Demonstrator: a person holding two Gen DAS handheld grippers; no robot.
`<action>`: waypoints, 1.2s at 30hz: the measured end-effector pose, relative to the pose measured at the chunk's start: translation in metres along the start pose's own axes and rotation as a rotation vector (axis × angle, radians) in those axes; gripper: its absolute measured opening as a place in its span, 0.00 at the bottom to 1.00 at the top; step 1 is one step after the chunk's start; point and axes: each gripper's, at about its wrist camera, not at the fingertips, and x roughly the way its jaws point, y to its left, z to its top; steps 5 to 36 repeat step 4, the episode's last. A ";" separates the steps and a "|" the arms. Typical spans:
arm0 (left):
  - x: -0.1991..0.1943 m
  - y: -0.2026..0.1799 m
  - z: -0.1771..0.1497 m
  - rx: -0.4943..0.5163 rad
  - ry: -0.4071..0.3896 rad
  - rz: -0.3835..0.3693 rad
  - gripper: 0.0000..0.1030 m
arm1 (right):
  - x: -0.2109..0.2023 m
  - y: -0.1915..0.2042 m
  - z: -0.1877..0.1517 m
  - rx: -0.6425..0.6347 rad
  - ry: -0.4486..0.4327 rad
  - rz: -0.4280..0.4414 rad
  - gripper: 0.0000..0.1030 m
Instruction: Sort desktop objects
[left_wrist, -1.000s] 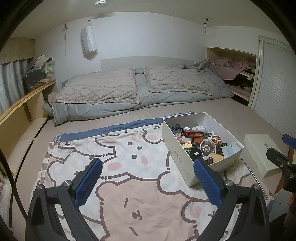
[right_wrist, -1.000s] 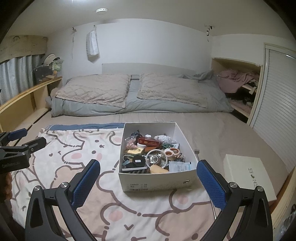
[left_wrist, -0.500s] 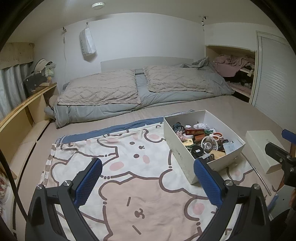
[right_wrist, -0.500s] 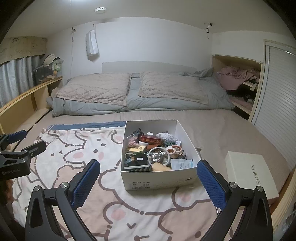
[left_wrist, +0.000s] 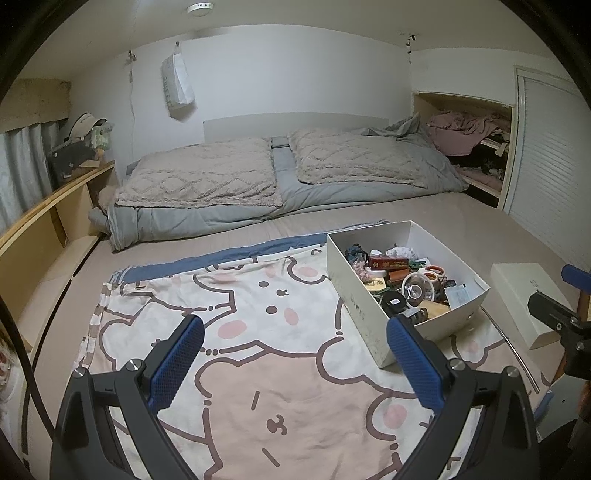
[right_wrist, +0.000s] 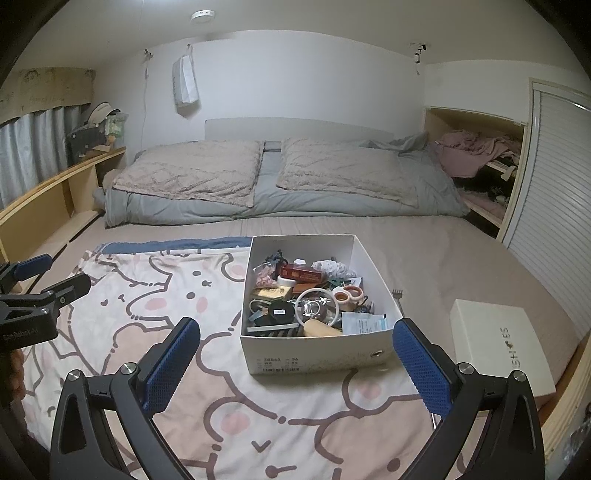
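Grippers both hang wide apart over the cartoon blanket (right_wrist: 155, 295), nothing between their blue pads. The left gripper (left_wrist: 295, 363) hovers above the near middle of the blanket, its fingers spread and empty, with the white shoebox (left_wrist: 354, 295) off to its right. The right gripper (right_wrist: 297, 363) sits just near of that same shoebox (right_wrist: 317, 352), fingers released, the box's near wall showing between them.

The shoebox rests on the blanket's right part, open at the top and crammed with small things: a red packet (right_wrist: 301, 274) toward the far side, a clear round ring (right_wrist: 314, 301) in the middle, a roll of pinkish tape (right_wrist: 349, 295) to its right, a black round tin (right_wrist: 280, 312) on the near left, a tan lump (right_wrist: 321, 328) against the near wall, and a blue-and-white sachet (right_wrist: 365, 323) at the near right corner.

To the right of the box, well apart on the bare mattress, lies the box lid (right_wrist: 498, 339) printed with lettering. A thin metal rod (left_wrist: 513, 350) lies between box and lid. Far back, two quilted pillows (right_wrist: 192, 173) sit on a grey duvet (right_wrist: 258, 205).
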 end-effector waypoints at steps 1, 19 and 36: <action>0.000 0.001 0.000 -0.001 0.001 -0.004 0.97 | 0.000 0.000 0.000 0.000 0.000 0.001 1.00; 0.001 0.002 0.000 -0.005 0.006 -0.009 0.97 | 0.000 0.000 0.000 0.000 0.001 0.001 1.00; 0.001 0.002 0.000 -0.005 0.006 -0.009 0.97 | 0.000 0.000 0.000 0.000 0.001 0.001 1.00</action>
